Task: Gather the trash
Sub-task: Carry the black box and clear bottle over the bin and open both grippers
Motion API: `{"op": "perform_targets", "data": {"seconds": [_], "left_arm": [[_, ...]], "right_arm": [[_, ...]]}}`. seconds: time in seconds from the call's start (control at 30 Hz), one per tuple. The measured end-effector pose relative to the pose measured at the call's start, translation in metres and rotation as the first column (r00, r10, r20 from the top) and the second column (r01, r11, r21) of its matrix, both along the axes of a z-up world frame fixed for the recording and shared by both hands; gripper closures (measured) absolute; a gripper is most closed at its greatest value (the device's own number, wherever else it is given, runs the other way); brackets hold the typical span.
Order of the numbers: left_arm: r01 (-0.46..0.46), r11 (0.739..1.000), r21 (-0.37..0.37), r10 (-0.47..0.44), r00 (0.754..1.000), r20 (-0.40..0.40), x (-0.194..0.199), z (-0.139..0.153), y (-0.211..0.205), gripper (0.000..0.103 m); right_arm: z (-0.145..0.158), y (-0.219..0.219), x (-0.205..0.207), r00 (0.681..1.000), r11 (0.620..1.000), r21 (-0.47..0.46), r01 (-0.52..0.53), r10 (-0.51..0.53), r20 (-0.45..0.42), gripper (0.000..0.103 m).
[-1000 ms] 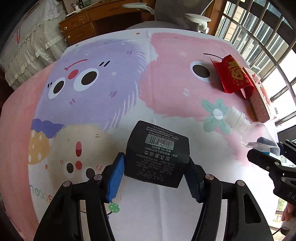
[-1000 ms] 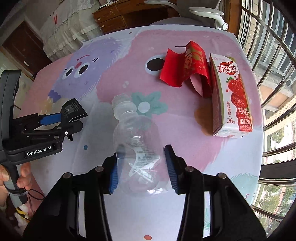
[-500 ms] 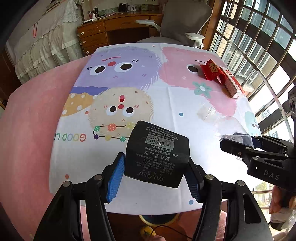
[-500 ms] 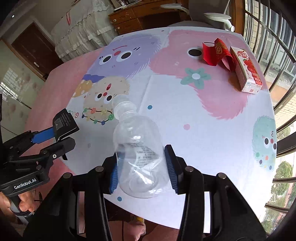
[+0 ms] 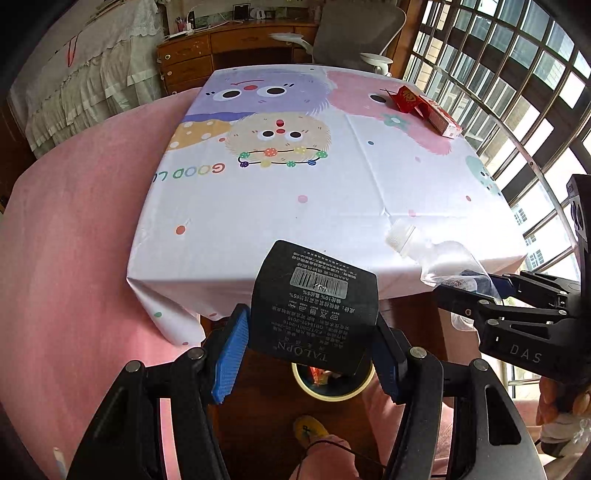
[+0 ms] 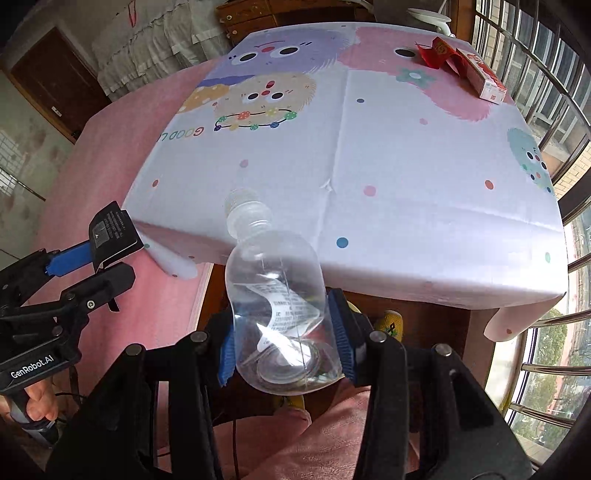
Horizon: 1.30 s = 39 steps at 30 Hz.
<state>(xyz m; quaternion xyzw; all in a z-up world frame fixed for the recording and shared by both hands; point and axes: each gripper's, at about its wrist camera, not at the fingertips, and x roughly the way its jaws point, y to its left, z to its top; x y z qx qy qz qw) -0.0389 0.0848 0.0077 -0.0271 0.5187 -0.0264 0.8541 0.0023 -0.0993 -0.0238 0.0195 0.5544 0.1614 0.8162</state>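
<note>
- The left gripper (image 5: 312, 354) is clamped on a black carton (image 5: 314, 306), its blue pads pressed against both sides; the barcode face points up toward the camera.
- Just below and beyond that carton, between the left gripper's arms, sits the round rim of a bin (image 5: 332, 391) on the floor, with something orange showing inside it. The carton hangs above its near edge.
- The right gripper (image 6: 284, 343) pinches a clear plastic bottle (image 6: 275, 314) by its base end, blue pads on either side, the capped neck pointing away toward the table.
- From the right gripper's view, the left gripper and its carton are off to the left and held clear of the table's edge; a hand (image 6: 35, 400) grips the handle below.
- Past both grippers hangs the front edge of the table (image 5: 258, 221), covered in a cartoon-monster tablecloth; both held items are off the tabletop, out in front of it.
- On the far right corner of the table, well away from either gripper, lie a red packet (image 5: 406, 99) and, touching it, a juice carton (image 5: 443, 120) on its side.
- Behind the table stand a grey office chair (image 5: 354, 33) and a wooden desk (image 5: 236, 44); barred windows (image 5: 517, 74) run along the right.
</note>
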Motion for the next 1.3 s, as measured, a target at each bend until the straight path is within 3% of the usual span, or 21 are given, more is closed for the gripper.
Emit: {"op": "perform_targets", "data": {"seconds": [0.27,0.6,0.97,1.2,1.3], "left_arm": [[-0.032,0.998,-0.055,0.027,0.996,-0.083,-0.041,-0.048,0.010,0.042],[-0.102,0.992,-0.076,0.084,0.973,-0.216,-0.042,-0.168,-0.008,0.042],[-0.184,0.977,-0.111,0.138,0.934,-0.330,-0.010,-0.324,-0.022,0.041],[-0.162,0.980,-0.119,0.108,0.922,-0.371,0.012,-0.392,-0.038,0.041],[-0.152,0.980,-0.130,0.089,0.913,-0.399,0.020,-0.411,-0.041,0.036]], "right_arm": [[-0.048,0.019,-0.042,0.995,0.995,-0.101,-0.020,0.010,-0.103,0.062],[-0.185,0.017,-0.058,0.964,0.984,-0.175,-0.001,-0.046,-0.263,0.062],[-0.345,-0.005,-0.038,0.912,0.976,-0.170,0.135,-0.189,-0.363,0.061],[-0.404,-0.029,-0.024,0.870,0.960,-0.111,0.257,-0.280,-0.405,0.059],[-0.416,-0.041,-0.020,0.856,0.948,-0.087,0.307,-0.315,-0.411,0.044]]}}
